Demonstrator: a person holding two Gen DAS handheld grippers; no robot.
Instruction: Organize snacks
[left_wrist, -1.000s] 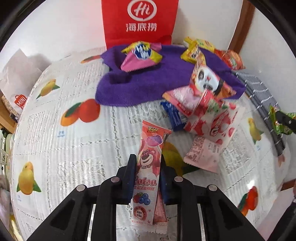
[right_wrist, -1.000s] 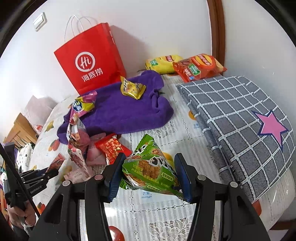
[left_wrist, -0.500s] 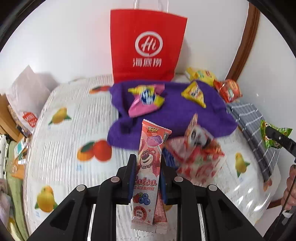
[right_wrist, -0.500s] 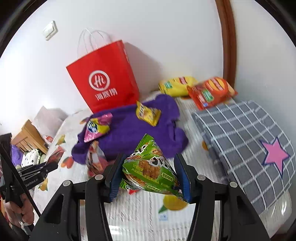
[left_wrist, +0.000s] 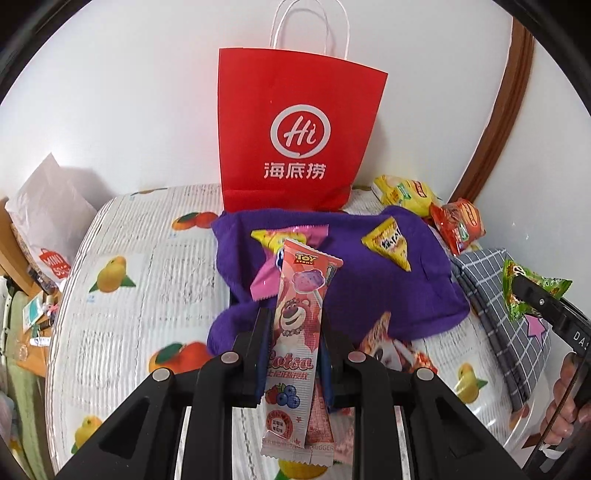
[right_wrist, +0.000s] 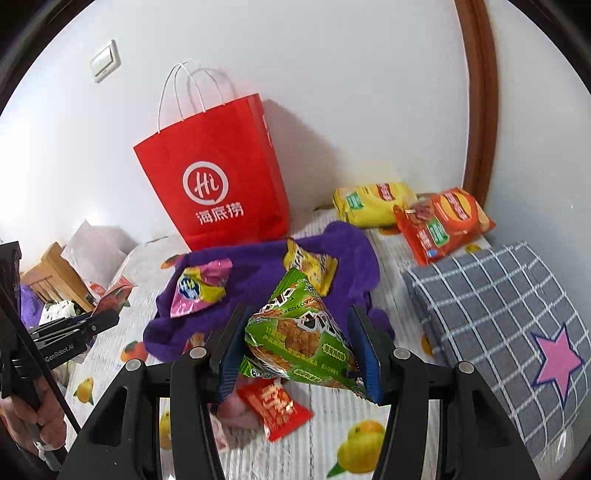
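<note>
My left gripper (left_wrist: 295, 328) is shut on a long pink Lotso lollipop packet (left_wrist: 297, 325) and holds it above the table, facing the red paper bag (left_wrist: 299, 133). My right gripper (right_wrist: 297, 332) is shut on a green triangular snack packet (right_wrist: 299, 332), raised over the table; it also shows in the left wrist view (left_wrist: 532, 291). The red paper bag (right_wrist: 218, 184) stands upright against the wall behind a purple towel (right_wrist: 258, 269). A pink-yellow packet (right_wrist: 195, 291) and a yellow packet (right_wrist: 310, 266) lie on the towel.
A yellow chip bag (right_wrist: 373, 203) and an orange chip bag (right_wrist: 443, 221) lie at the back right by the wall. A grey checked cushion (right_wrist: 498, 314) lies on the right. Red and pink packets (right_wrist: 273, 402) lie below my right gripper. A white bag (left_wrist: 48, 221) stands at the left.
Both grippers have lifted and tilted up with their packets. The red bag now shows whole and nearer, and the pile of packets has dropped below the fingers.
</note>
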